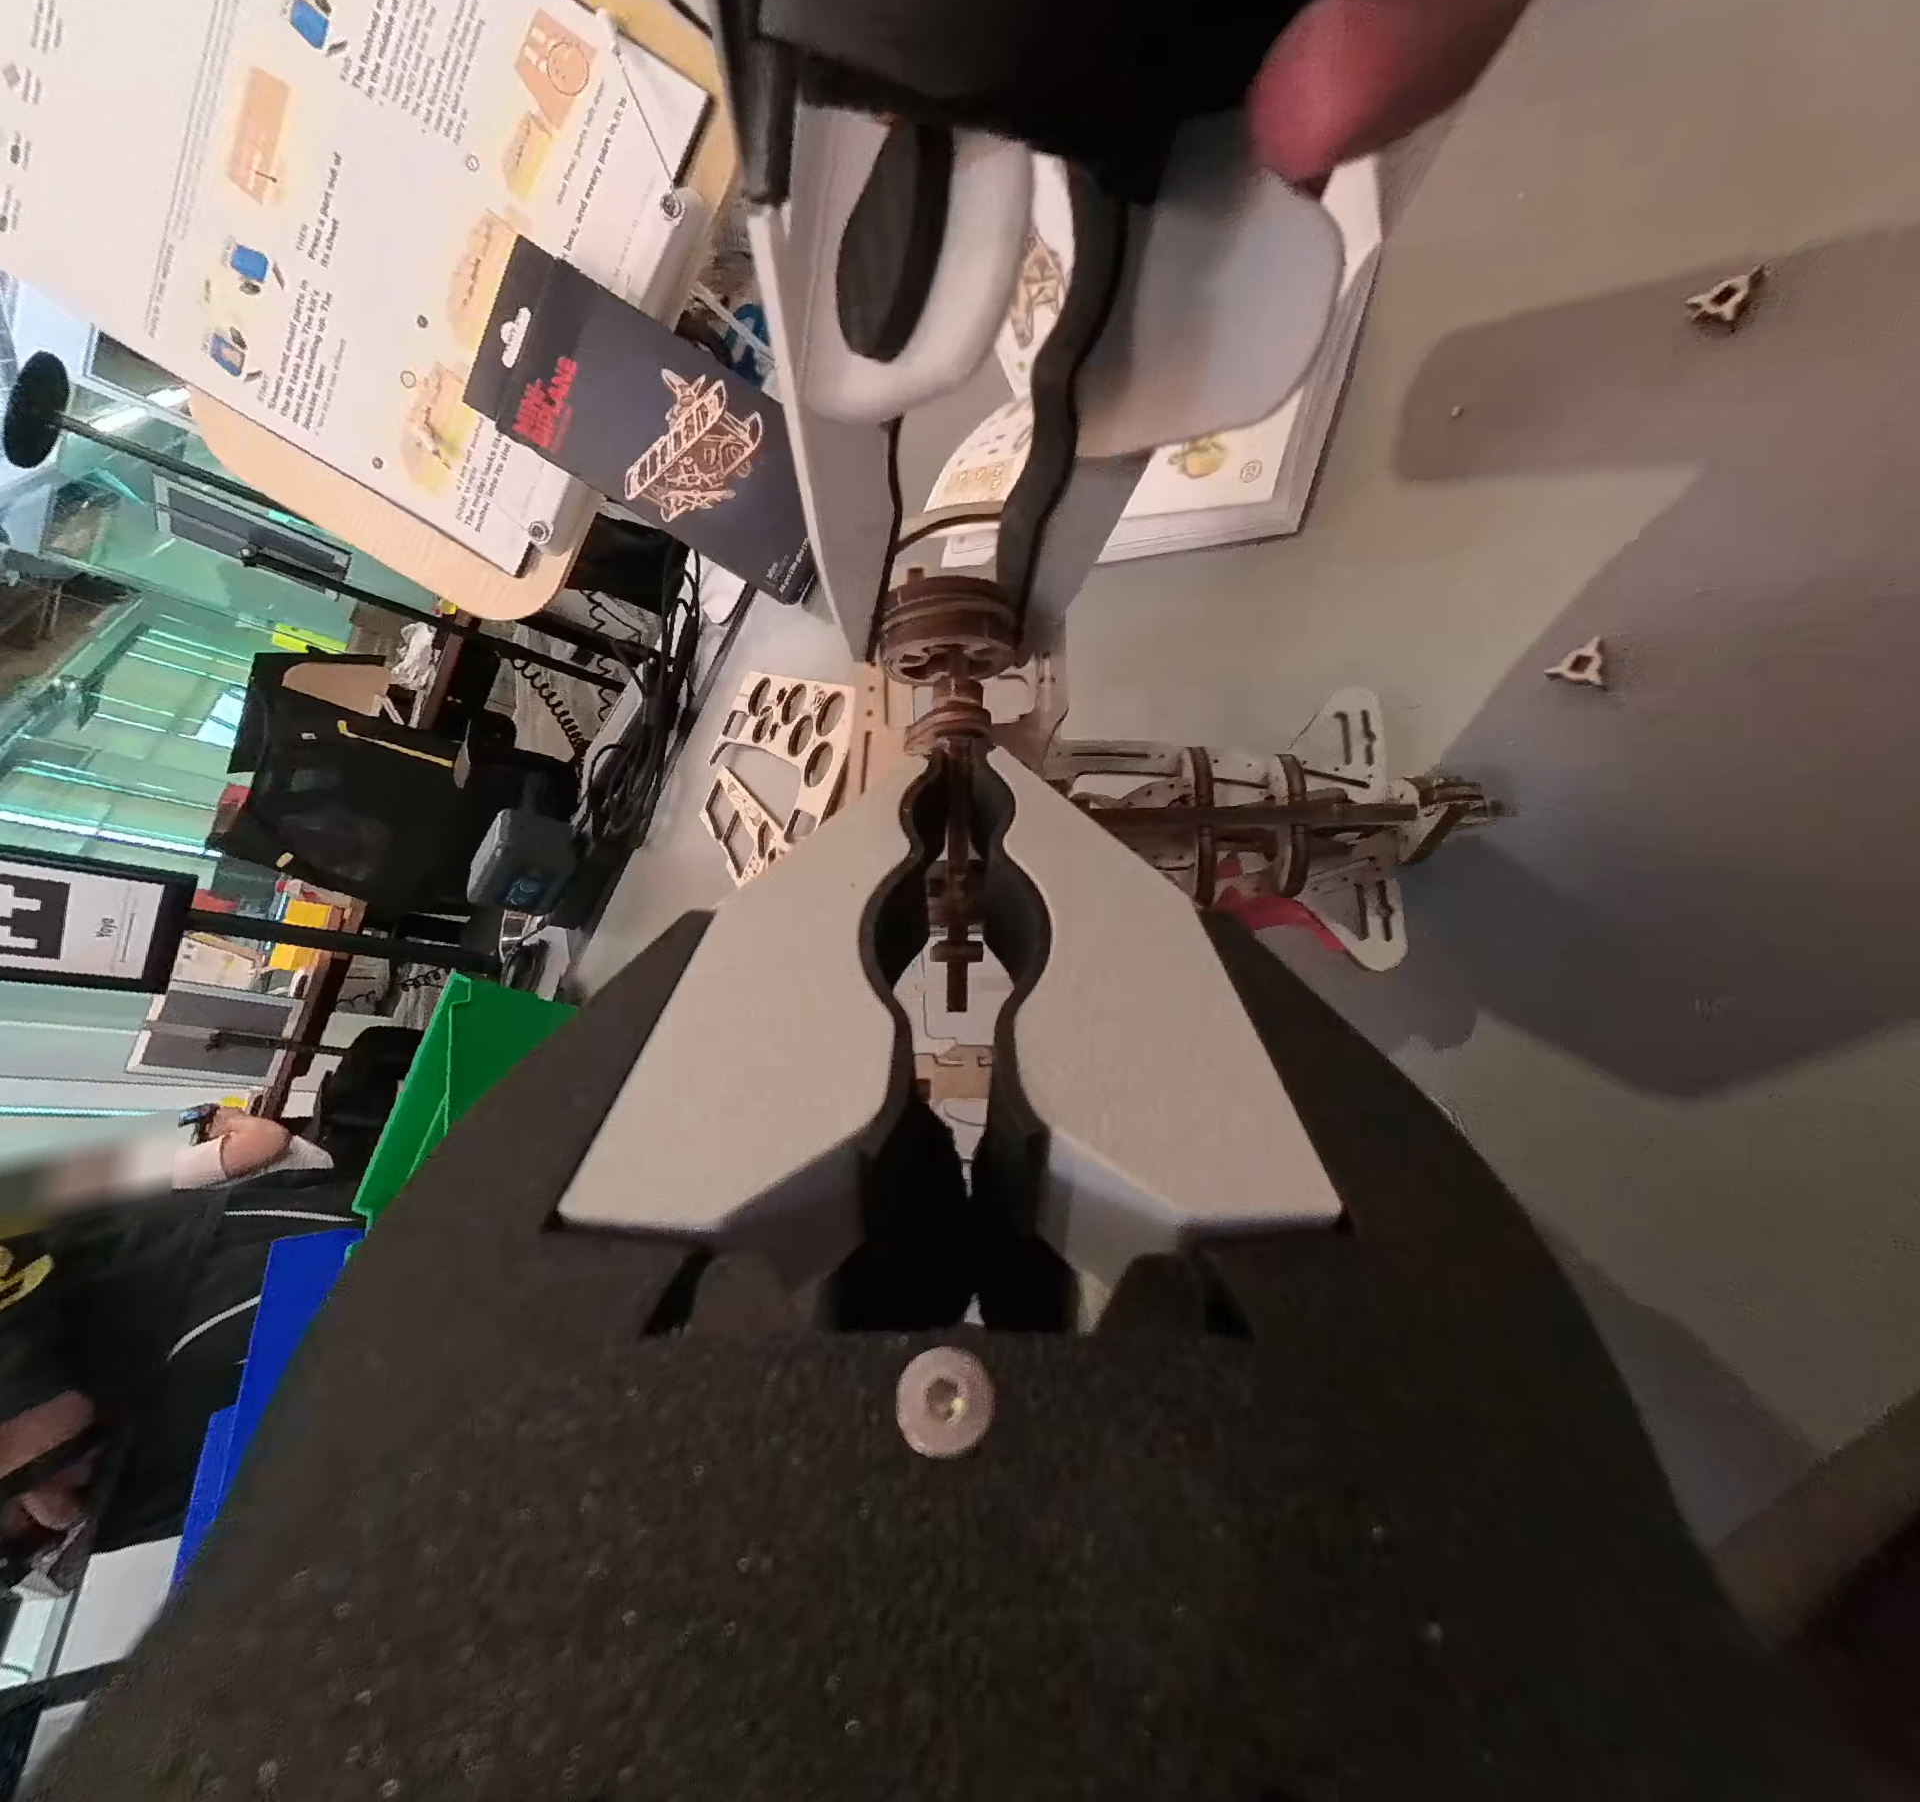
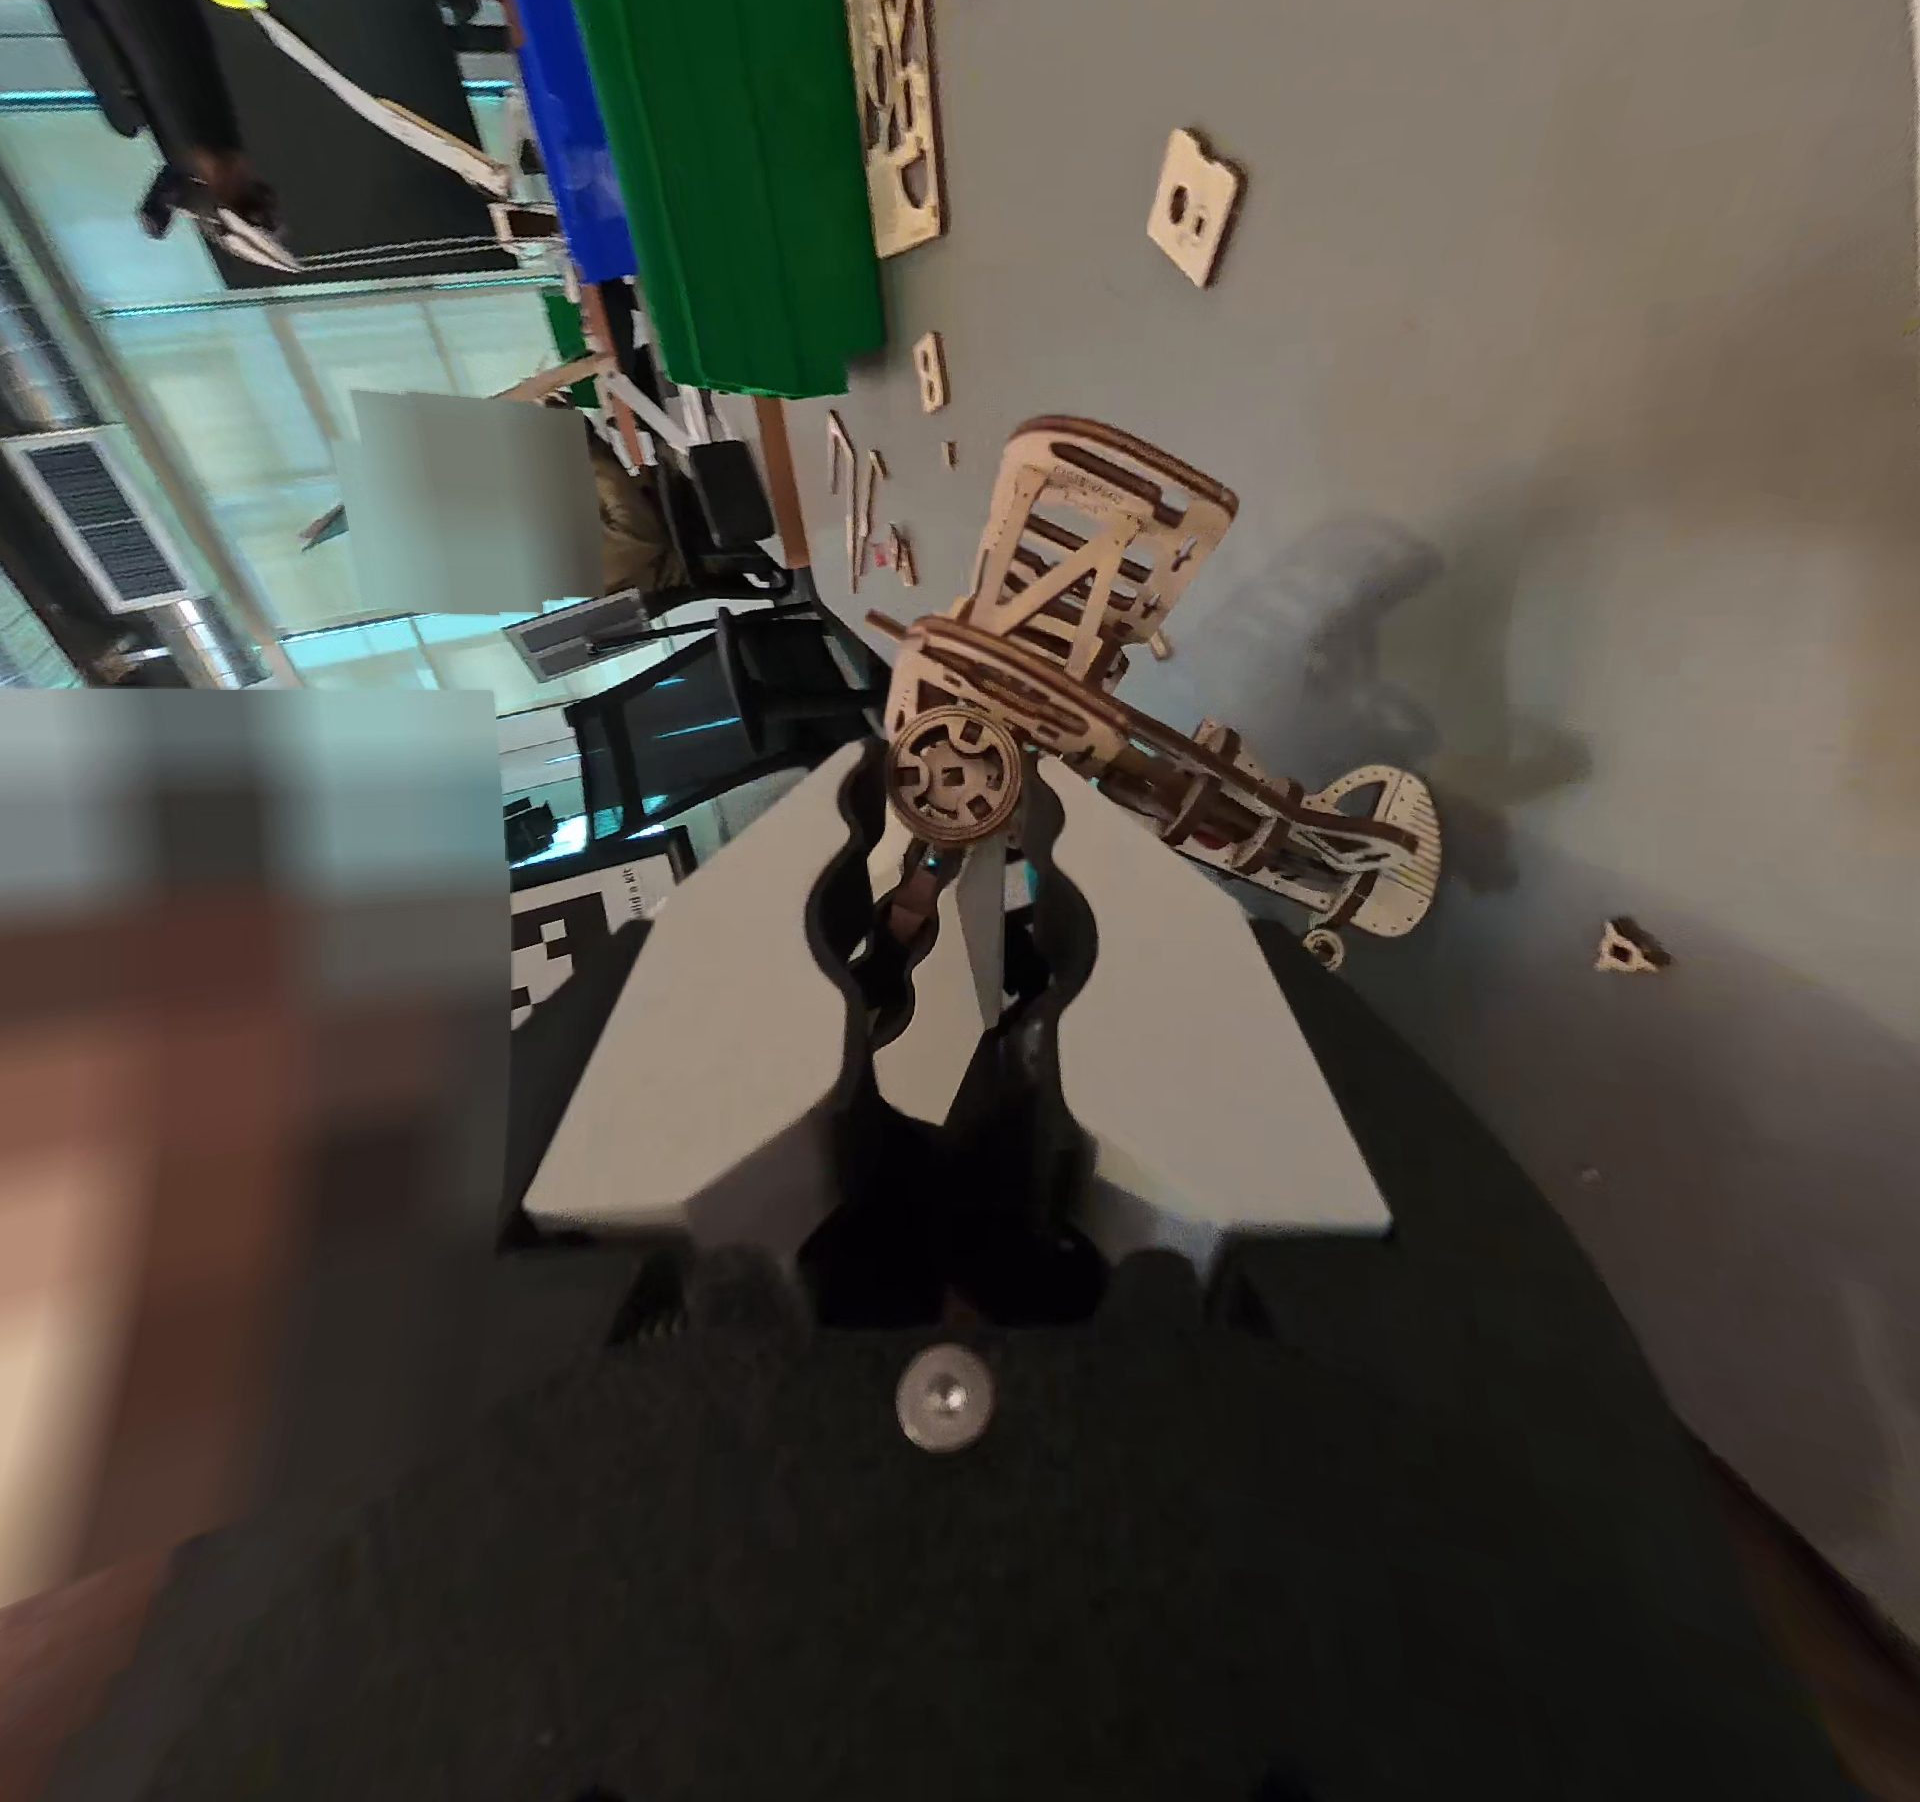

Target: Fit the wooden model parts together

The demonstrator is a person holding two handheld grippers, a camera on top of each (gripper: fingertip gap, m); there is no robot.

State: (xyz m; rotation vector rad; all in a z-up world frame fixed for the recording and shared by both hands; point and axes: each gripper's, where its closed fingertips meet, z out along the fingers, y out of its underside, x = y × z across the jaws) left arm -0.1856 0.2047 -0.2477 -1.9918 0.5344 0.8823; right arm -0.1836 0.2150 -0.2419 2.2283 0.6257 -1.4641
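My left gripper (image 1: 951, 765) is shut on a thin wooden axle piece (image 1: 953, 885) that runs between its grey fingers (image 1: 769, 973). My right gripper (image 1: 945, 609) comes in from the top of the left wrist view, shut on a round wooden wheel (image 1: 945, 625). The wheel meets the end of the axle. In the right wrist view the right gripper (image 2: 951, 765) holds the wheel (image 2: 951, 781) at its tips, face on. The half-built wooden plane (image 2: 1122, 713) lies on the grey table behind it, and it also shows in the left wrist view (image 1: 1278, 817).
Cut-out wooden sheets (image 1: 779, 765) lie left of the plane. A booklet (image 1: 1226, 474), a dark kit box (image 1: 665, 422) and a clipboard with instructions (image 1: 343, 142) lie farther off. Small scraps (image 1: 1579, 661) and a loose plate (image 2: 1195, 204) dot the table. A green bin (image 2: 727, 142) stands at the edge. The grippers are tip to tip, or close to it.
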